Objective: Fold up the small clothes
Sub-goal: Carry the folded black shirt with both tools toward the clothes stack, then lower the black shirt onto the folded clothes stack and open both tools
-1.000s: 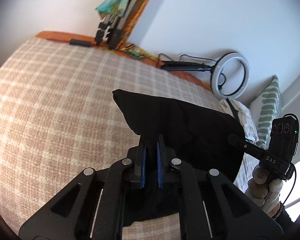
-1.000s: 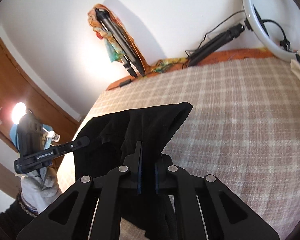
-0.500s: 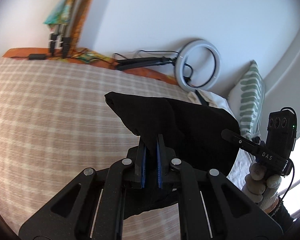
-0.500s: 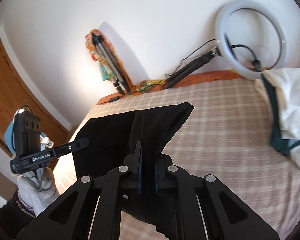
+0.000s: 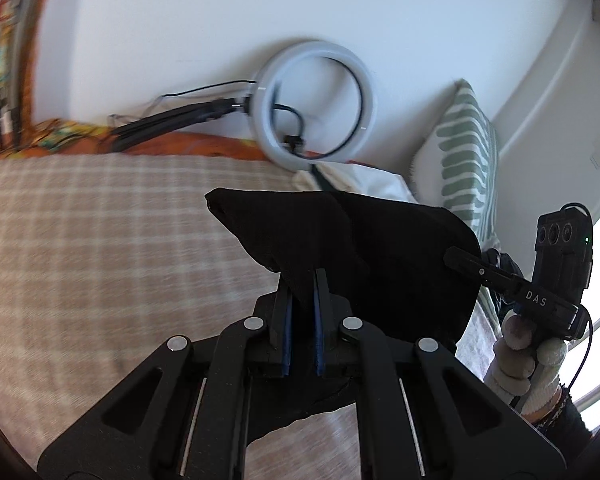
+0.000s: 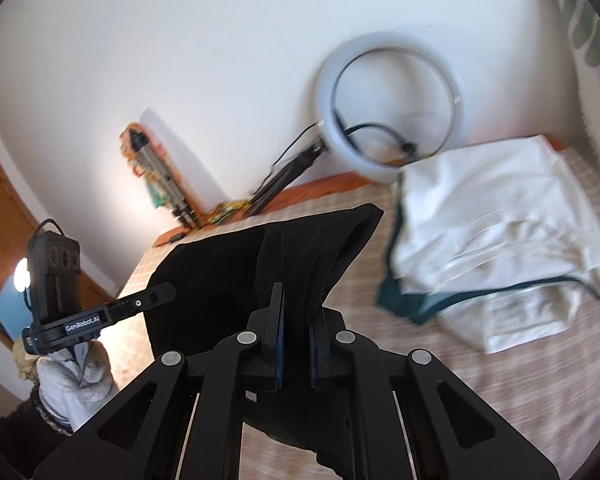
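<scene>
A small black garment (image 5: 340, 248) hangs stretched between my two grippers above the checked bed cover (image 5: 100, 260). My left gripper (image 5: 303, 280) is shut on one end of it. My right gripper (image 6: 296, 304) is shut on the other end of the black garment (image 6: 260, 272). In the left wrist view the right gripper (image 5: 460, 258) shows at the right, its tip at the cloth's edge. In the right wrist view the left gripper (image 6: 168, 291) shows at the left. The lower part of the garment is hidden behind the jaws.
A stack of folded white and teal clothes (image 6: 492, 232) lies on the bed cover (image 6: 500, 380) to the right. A white ring light (image 5: 316, 104) and a green-striped pillow (image 5: 466, 160) lean at the wall. Tripods (image 6: 160, 176) stand in the corner.
Both grippers have swung to the right with the black garment held between them; the folded white stack and the pillow have come into view. Both grips are unchanged.
</scene>
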